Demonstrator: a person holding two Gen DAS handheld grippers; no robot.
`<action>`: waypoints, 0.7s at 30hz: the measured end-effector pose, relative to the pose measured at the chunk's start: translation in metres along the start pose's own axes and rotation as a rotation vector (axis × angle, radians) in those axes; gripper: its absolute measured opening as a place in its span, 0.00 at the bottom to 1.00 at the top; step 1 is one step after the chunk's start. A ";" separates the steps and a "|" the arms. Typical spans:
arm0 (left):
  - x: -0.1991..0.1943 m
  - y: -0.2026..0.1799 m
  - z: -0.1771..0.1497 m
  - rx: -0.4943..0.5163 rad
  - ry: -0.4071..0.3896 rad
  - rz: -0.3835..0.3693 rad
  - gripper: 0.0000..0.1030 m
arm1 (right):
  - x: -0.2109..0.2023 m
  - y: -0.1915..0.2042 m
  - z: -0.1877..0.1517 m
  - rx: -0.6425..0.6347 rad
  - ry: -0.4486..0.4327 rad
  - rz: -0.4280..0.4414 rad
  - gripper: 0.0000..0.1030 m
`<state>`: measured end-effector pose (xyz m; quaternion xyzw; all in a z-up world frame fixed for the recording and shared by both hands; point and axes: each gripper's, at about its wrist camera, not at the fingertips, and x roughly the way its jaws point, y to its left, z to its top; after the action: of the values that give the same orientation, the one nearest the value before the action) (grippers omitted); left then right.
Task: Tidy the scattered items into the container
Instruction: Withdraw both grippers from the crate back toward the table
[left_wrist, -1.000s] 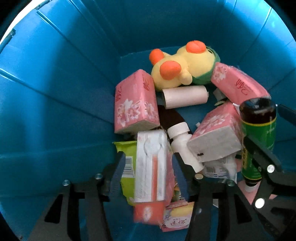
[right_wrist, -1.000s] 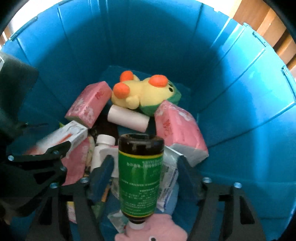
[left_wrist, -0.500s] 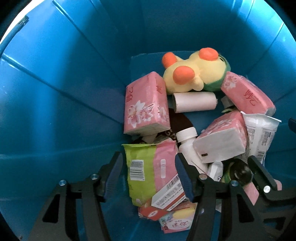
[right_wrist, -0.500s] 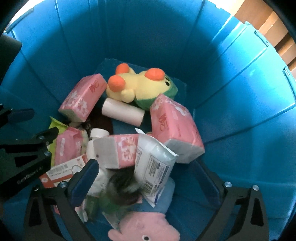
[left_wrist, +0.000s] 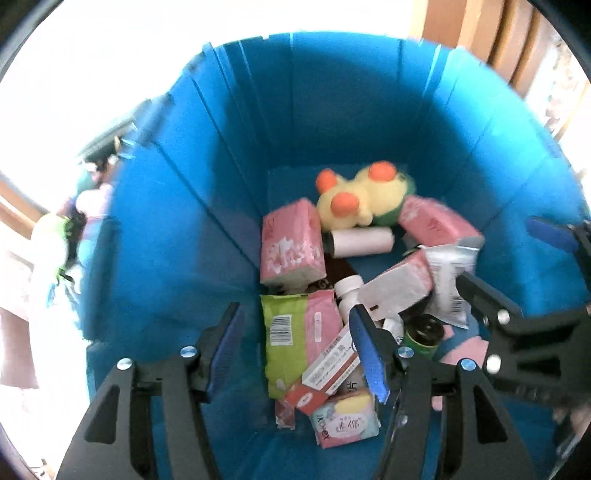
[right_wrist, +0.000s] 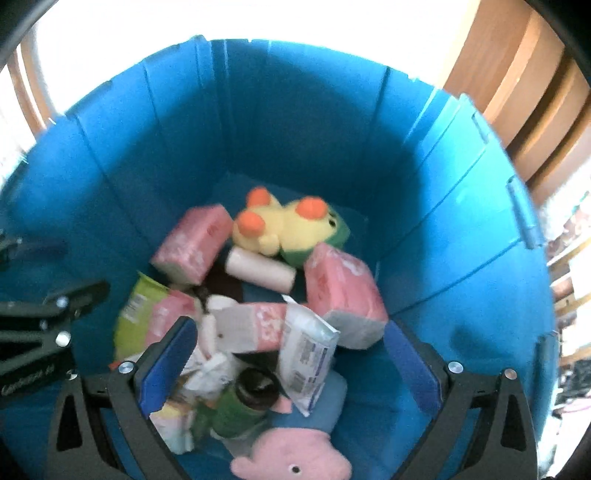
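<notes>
Left wrist view: left gripper (left_wrist: 295, 343) over the deep blue plastic container (left_wrist: 177, 229), fingers partly apart and holding nothing. Beneath them, lying loose in the bin, a green-and-pink flat packet (left_wrist: 295, 332) and a red-and-white cardboard box (left_wrist: 325, 373). Further in, a yellow plush duck with orange feet (left_wrist: 362, 199), a white cardboard tube (left_wrist: 360, 242) and pink floral tissue packs (left_wrist: 291, 243). Likely risk: a finger tip snagging a light packet on the way out and dragging it over the rim. Second risk: the right gripper (left_wrist: 517, 325) close alongside, so a clash of frames seems possible. Outside the bin, glare-washed brightness and blurred pale shapes at left, brown wood at upper right; no tabletop discernible.

Right wrist view: fingers spread wide, nothing between them. Below, a dark-capped green-labelled bottle (right_wrist: 243, 402) lying on its side among the pile, beside a white printed pouch (right_wrist: 306, 354) and a pink plush pig toy (right_wrist: 291, 458). Possible trouble: the heaped items shifting when more lands on top. Wooden panelling and cluttered shelves to the right, too blurred for detail.
</notes>
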<state>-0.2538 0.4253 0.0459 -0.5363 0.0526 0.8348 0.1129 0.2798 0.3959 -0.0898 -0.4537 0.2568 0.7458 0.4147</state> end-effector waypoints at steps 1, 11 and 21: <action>-0.010 0.001 -0.003 0.000 -0.028 -0.005 0.56 | -0.010 -0.001 -0.001 0.005 -0.024 0.010 0.99; -0.107 0.043 -0.059 -0.100 -0.343 -0.021 0.66 | -0.107 0.025 -0.021 -0.010 -0.235 0.082 1.00; -0.153 0.125 -0.124 -0.225 -0.527 0.067 0.69 | -0.162 0.114 -0.027 -0.092 -0.386 0.165 1.00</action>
<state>-0.1139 0.2581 0.1289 -0.3082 -0.0537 0.9492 0.0349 0.2349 0.2528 0.0428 -0.2984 0.1742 0.8612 0.3727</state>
